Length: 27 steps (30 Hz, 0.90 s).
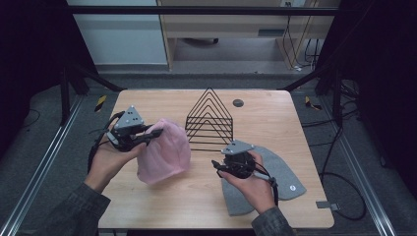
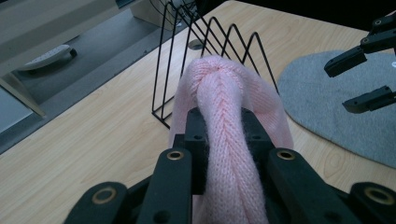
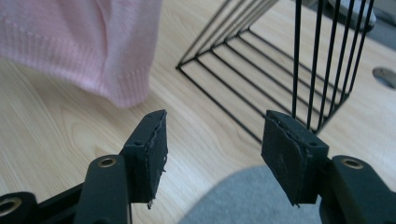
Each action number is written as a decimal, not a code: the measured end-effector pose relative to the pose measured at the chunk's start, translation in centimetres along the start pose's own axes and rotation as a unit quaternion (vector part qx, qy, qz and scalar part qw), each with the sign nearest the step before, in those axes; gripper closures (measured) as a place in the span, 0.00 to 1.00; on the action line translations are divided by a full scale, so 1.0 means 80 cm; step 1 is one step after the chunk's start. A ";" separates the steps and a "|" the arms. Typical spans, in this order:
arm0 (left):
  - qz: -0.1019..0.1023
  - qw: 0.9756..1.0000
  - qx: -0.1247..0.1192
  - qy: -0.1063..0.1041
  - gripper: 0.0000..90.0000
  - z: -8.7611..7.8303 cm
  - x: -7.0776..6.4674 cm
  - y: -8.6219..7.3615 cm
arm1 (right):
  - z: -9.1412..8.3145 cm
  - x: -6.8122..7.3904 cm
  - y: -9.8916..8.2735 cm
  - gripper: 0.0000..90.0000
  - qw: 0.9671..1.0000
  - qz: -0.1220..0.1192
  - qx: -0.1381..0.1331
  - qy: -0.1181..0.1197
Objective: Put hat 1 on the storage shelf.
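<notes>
A pink knitted hat point(image 1: 164, 152) hangs above the wooden table point(image 1: 162, 211), lifted at its top by my left gripper point(image 1: 151, 133). In the left gripper view the black jaws pinch a bunched fold of the pink hat point(image 2: 224, 107), with my left gripper point(image 2: 224, 128) shut on it. A flat grey hat point(image 1: 275, 179) lies on the table at the right. Over its left part my right gripper point(image 1: 218, 166) stands open with nothing between its jaws. In the right gripper view my right gripper point(image 3: 212, 140) hovers over the edge of the grey hat point(image 3: 243, 198), and the pink hat's hem point(image 3: 93, 46) hangs ahead.
A black wire rack point(image 1: 210, 120) of triangular dividers stands at the middle back of the table. A small dark round disc point(image 1: 238, 103) sits in the tabletop behind it. Metal frame rails and cables run along both sides of the table.
</notes>
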<state>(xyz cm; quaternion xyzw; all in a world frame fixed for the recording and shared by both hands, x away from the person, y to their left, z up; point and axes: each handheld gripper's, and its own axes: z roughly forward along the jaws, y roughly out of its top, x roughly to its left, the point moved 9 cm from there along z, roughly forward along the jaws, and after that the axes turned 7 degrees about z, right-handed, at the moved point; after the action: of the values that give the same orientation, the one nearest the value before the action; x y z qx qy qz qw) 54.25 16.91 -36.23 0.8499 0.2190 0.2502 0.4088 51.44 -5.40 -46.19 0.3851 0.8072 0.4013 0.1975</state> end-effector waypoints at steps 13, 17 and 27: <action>-0.003 1.000 -0.015 0.004 0.85 -0.025 0.022 0.032 | 0.003 0.031 0.056 0.38 0.999 -0.020 -0.021 0.040; 0.002 1.000 -0.014 0.006 0.85 -0.030 0.025 0.041 | 0.008 0.037 0.066 0.37 0.998 -0.021 -0.022 0.047; 0.002 1.000 -0.023 0.004 0.85 -0.031 0.027 0.060 | 0.019 0.047 0.077 0.39 0.998 -0.024 -0.020 0.062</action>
<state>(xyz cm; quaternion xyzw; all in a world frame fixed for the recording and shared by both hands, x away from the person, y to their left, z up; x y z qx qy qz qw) 55.23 16.84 -30.53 0.8396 0.2129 0.2595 0.4271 52.87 0.66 -42.16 0.3357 0.8190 0.4352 0.1645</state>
